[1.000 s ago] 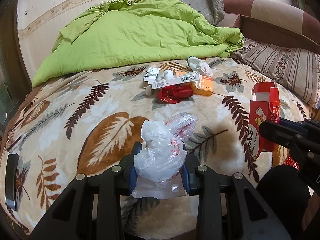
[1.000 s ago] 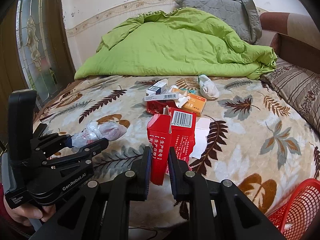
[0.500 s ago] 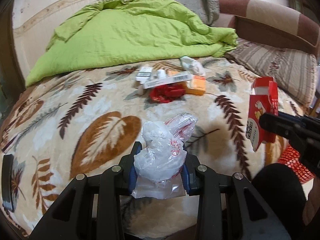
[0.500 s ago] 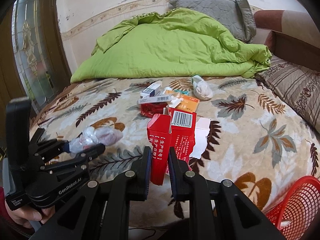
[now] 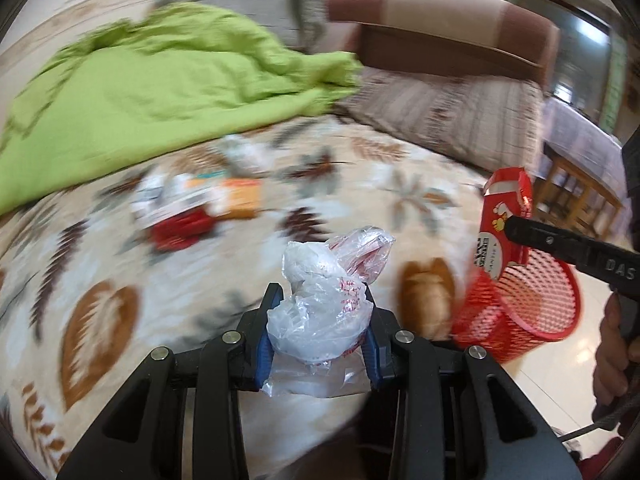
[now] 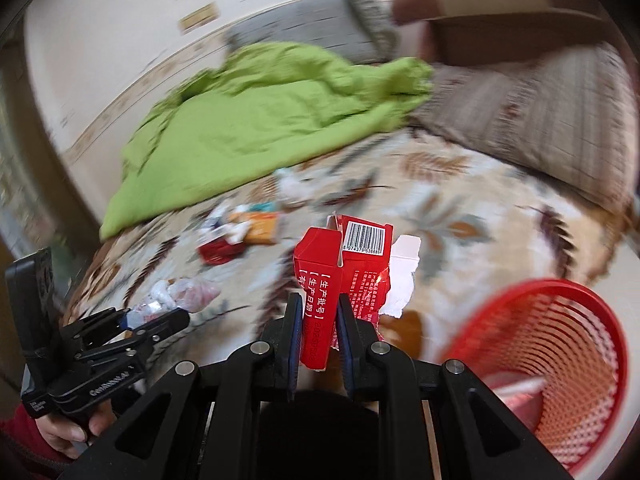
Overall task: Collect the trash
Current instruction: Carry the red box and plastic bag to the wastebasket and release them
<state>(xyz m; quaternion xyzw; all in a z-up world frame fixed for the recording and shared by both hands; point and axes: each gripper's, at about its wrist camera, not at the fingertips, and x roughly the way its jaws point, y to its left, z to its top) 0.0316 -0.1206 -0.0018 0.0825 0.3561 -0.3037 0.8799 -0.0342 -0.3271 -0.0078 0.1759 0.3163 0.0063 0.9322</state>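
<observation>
Bed (image 5: pixel 360 184) with leaf-print blanket, crumpled green quilt (image 5: pixel 160 92) against cream wall (image 6: pixel 100 60). Brown padded headboard (image 5: pixel 440 32), striped pillow (image 5: pixel 448 120). Pale tiled floor (image 5: pixel 552 376).

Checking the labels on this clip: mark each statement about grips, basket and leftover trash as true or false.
1. The left gripper is shut on the plastic bag. True.
2. The right gripper is empty. False: it clamps the red carton.
3. The red basket sits on the bed. False: it stands on the floor beside the bed.
4. Trash still lies on the blanket. True.
</observation>
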